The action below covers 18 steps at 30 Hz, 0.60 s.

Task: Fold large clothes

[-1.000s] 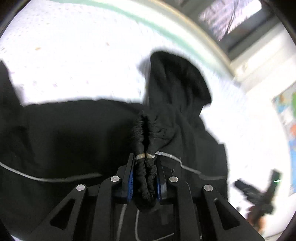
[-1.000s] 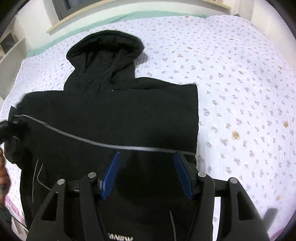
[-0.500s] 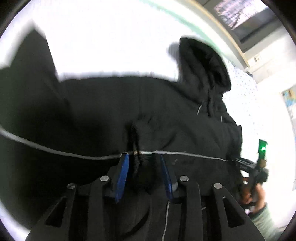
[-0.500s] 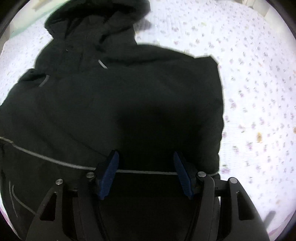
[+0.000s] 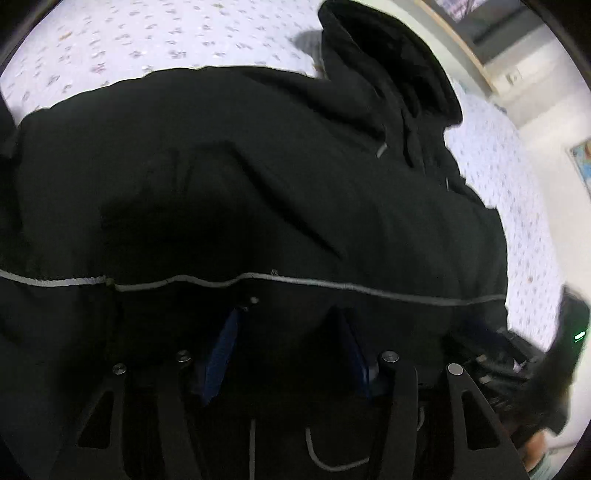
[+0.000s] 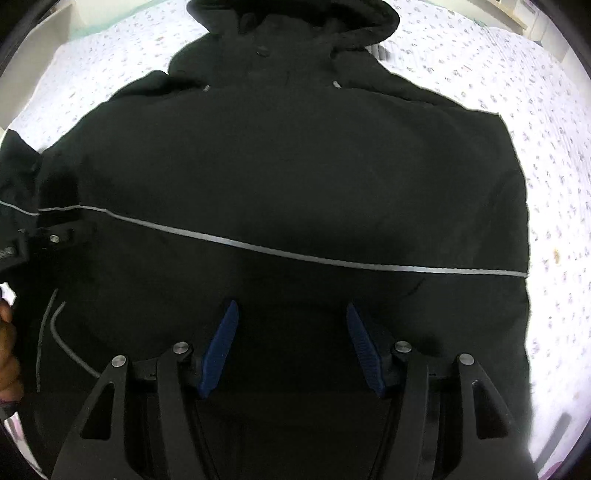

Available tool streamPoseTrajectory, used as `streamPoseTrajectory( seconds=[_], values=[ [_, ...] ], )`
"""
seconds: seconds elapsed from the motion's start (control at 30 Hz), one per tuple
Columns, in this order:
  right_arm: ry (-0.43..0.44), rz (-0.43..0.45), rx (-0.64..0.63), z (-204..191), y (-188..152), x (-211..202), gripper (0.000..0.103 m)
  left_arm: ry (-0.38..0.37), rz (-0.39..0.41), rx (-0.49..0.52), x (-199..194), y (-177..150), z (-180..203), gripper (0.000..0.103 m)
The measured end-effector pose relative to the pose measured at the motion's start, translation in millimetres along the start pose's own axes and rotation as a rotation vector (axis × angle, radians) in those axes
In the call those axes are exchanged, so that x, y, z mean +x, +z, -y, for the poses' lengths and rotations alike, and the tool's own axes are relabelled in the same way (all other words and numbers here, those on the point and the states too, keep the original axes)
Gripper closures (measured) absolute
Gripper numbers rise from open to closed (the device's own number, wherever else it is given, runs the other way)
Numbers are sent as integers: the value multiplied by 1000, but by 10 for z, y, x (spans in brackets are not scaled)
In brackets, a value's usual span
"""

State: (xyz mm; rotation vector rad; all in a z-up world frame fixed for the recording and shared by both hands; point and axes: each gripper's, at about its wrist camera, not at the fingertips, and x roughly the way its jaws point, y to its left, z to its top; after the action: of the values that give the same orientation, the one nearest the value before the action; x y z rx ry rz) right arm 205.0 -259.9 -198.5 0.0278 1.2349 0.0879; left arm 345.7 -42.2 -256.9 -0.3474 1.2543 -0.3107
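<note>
— Nearest the left gripper?
— Jaws spread wide, holding nothing. Blue pads low over black cloth, contact impossible to judge.

— And between those jaws?
— Only the black hooded jacket, filling the gap and running out to both sides.

— Just past the fingertips?
— A thin grey stripe crossing the cloth from side to side. Beyond that, a broad fold with a slanting crease.

— Farther ahead?
— The hood, ahead and to the right of the jaws, lying on the flower-print bedsheet.

— Now the right gripper?
— Likewise spread wide, gripping nothing, blue pads over the jacket's lower part.

— Just ahead of those tips?
— The same grey stripe, slanting down toward the right. Left of the jaws, part of the other gripper's black frame at the jacket's edge, and bare fingers at the very border.

— Farthest out?
— Shoulders, then the hood straight ahead, with bedsheet showing on both sides.
</note>
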Motion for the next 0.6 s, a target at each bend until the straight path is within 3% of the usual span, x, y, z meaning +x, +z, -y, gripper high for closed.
streamPoseTrajectory(
  seconds=[0.17, 0.3, 0.43, 0.6],
  values=[
    [-17, -80, 23, -21, 178, 32, 39, 4, -14, 29, -46, 40, 92, 48],
    [-91, -164, 6, -162, 472, -25, 39, -95, 57, 56, -555, 4, 87, 49],
    [-45, -92, -51, -652, 747, -304, 39, -112, 183, 29, -1293, -163, -242, 48],
    [66, 39, -163, -1484, 1006, -501, 39, 45, 336, -164, -2006, -251, -1302, 48]
  ],
)
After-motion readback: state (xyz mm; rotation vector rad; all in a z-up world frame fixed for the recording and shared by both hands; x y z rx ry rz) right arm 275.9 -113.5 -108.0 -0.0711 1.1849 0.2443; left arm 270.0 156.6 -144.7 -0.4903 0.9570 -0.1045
